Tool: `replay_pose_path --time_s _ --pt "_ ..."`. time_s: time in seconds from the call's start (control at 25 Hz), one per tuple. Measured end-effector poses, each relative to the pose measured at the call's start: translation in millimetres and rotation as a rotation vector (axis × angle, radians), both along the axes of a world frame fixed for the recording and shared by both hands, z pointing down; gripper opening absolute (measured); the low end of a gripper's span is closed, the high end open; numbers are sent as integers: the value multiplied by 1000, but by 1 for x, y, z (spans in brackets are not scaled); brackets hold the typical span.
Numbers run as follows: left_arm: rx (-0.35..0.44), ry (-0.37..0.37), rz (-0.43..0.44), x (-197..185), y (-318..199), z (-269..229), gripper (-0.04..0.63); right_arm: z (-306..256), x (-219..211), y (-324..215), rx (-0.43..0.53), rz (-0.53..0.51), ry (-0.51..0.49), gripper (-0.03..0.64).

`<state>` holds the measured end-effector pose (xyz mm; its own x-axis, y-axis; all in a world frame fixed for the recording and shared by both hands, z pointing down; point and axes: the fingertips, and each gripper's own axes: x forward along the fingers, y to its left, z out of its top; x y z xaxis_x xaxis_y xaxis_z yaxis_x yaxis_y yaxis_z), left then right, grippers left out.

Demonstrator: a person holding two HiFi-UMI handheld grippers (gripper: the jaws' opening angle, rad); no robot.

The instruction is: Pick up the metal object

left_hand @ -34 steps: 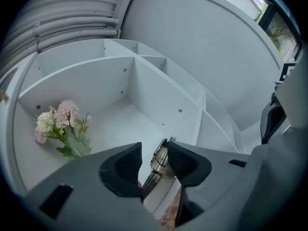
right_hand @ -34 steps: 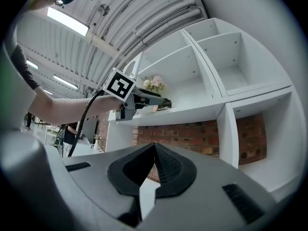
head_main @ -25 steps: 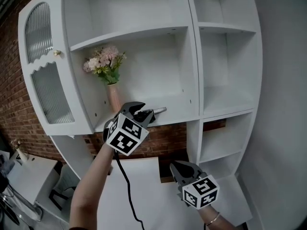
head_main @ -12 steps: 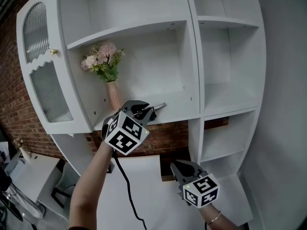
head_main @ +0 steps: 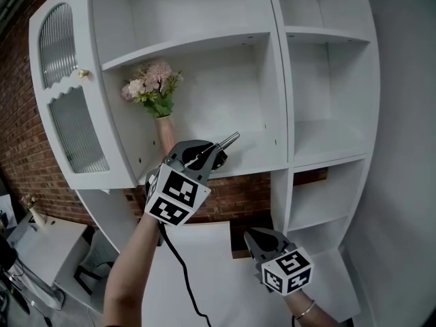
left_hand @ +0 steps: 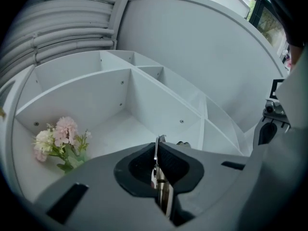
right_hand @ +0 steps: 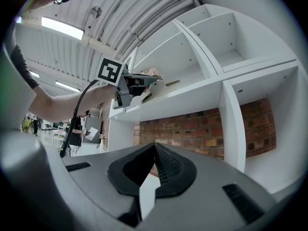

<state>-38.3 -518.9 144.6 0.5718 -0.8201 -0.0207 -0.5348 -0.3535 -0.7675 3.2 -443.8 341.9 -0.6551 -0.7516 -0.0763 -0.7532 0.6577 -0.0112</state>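
Observation:
The metal object (head_main: 227, 140) is a thin silvery rod that pokes out of my left gripper (head_main: 208, 154) and tilts up above the white shelf (head_main: 248, 157). In the left gripper view the rod (left_hand: 159, 179) lies squeezed between the dark pads, and the jaws are still closing on it. My right gripper (head_main: 261, 240) hangs lower, in front of the white table, shut with nothing in it. The right gripper view looks up past its own shut jaws (right_hand: 154, 146) and shows the left gripper (right_hand: 129, 89) with the rod (right_hand: 171, 83) at the shelf's edge.
A pink vase (head_main: 163, 133) with pale flowers (head_main: 150, 87) stands on the same shelf, just left of my left gripper. A ribbed glass door (head_main: 65, 114) closes the cabinet's left part. Red brick wall (head_main: 238, 196) shows below the shelf, and a white table (head_main: 194, 264) lies underneath.
My left gripper's jaws have closed on the rod, which lay flat on the shelf a second ago and now tilts up off it. The right gripper has hardly moved.

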Motion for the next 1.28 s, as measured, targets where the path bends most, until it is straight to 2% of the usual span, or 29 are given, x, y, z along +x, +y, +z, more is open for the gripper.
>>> replay_pose_path --time_s 0.32,0.44,0.68,1.0,1.12,1.28 --pt "101 261 69 -15 56 -30 18 -4 -9 3 9 -2 3 6" --pt "92 383 125 -26 83 -36 17 -5 -12 5 8 -2 5 5" --pt "-57 621 246 -47 115 -23 17 -9 -15 8 10 6 8 6" --pt "-284 861 286 -81 126 40 17 -10 -24 19 11 7 -1 6" --pt "-349 939 274 -97 129 67 17 -7 -29 25 6 4 4 6" --pt "-407 997 204 -116 127 106 17 -2 -34 29 -3 2 13 6"
